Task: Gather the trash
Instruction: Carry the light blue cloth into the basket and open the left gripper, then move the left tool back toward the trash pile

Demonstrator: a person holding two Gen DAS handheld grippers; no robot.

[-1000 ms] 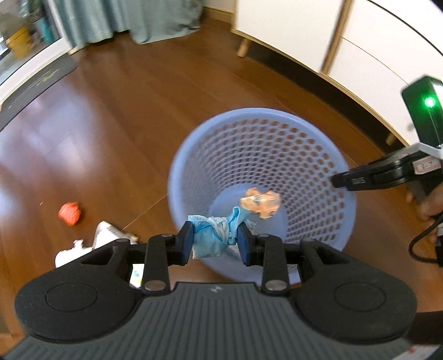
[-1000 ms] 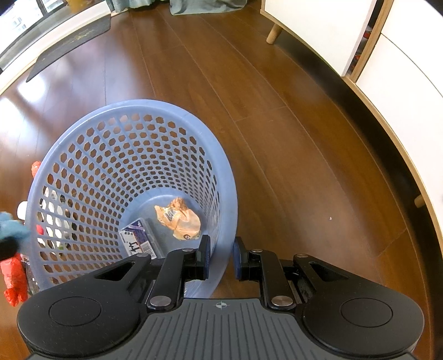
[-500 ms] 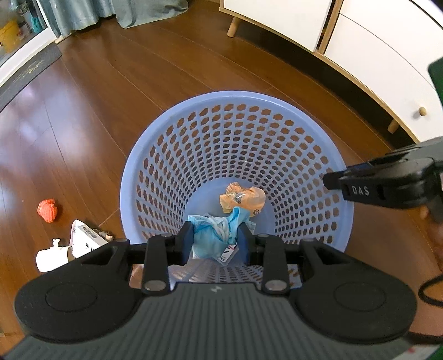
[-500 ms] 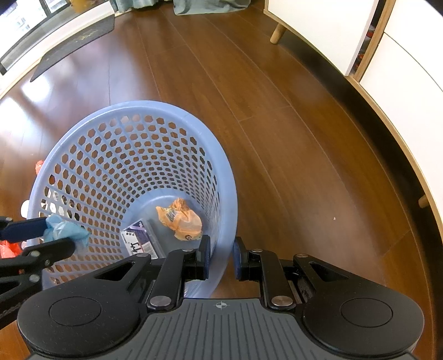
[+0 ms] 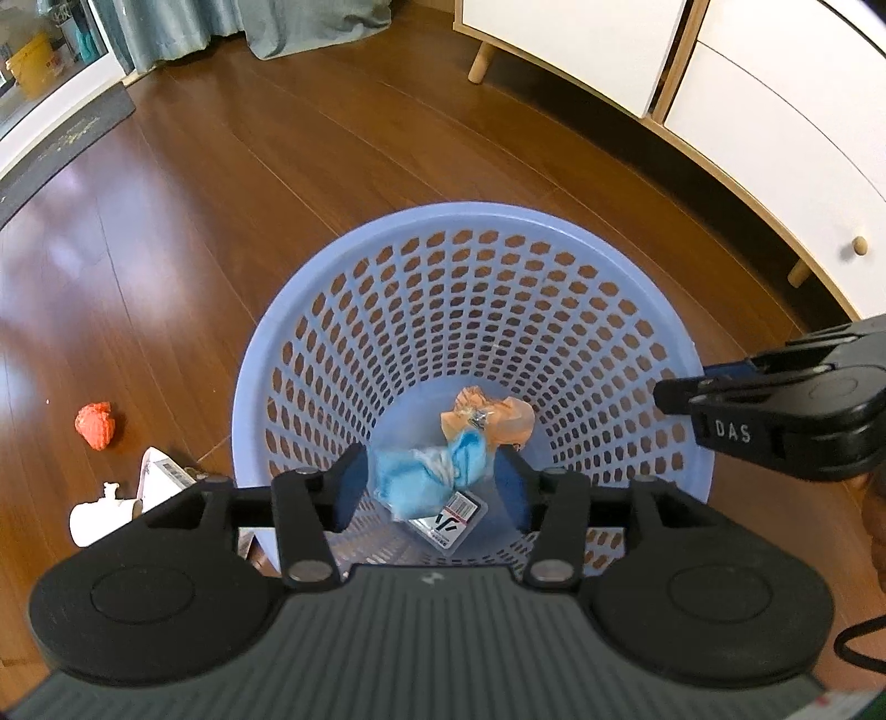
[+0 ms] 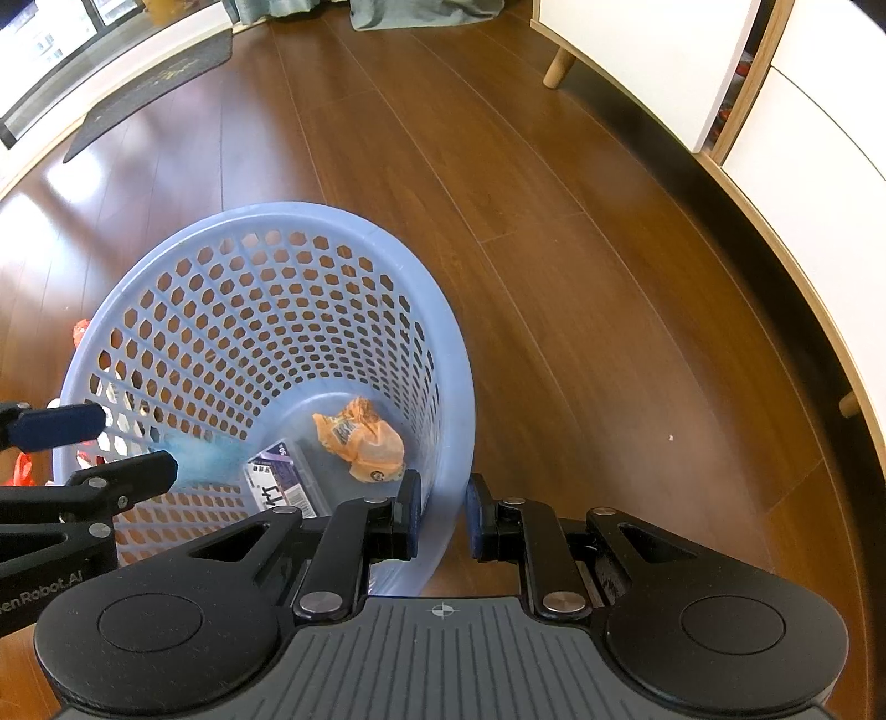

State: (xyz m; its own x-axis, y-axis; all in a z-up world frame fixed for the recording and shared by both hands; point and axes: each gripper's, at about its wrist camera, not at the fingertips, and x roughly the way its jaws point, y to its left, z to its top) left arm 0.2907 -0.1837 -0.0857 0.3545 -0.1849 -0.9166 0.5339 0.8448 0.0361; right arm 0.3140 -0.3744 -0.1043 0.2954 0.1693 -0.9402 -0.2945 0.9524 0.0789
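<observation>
Blue crumpled trash [image 5: 429, 476] between opening left claw [image 5: 432, 484], right claw [image 6: 443, 515] clenched on basket [image 6: 443, 443] rim

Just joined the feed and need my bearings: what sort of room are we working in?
Most likely a living room or bedroom at home: polished wood plank floor, white cabinets on slim wooden legs, and grey-green curtains reaching the floor beside a glazed door.

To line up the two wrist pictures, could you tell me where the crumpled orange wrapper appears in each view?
Left wrist view: the orange wrapper lies on the basket floor, near picture centre, just above the blue crumpled trash.
Right wrist view: it lies on the basket floor, lower centre-left, right of the barcoded packet.
Shared landmark: the blue perforated basket, whose rim shows in both.
</observation>
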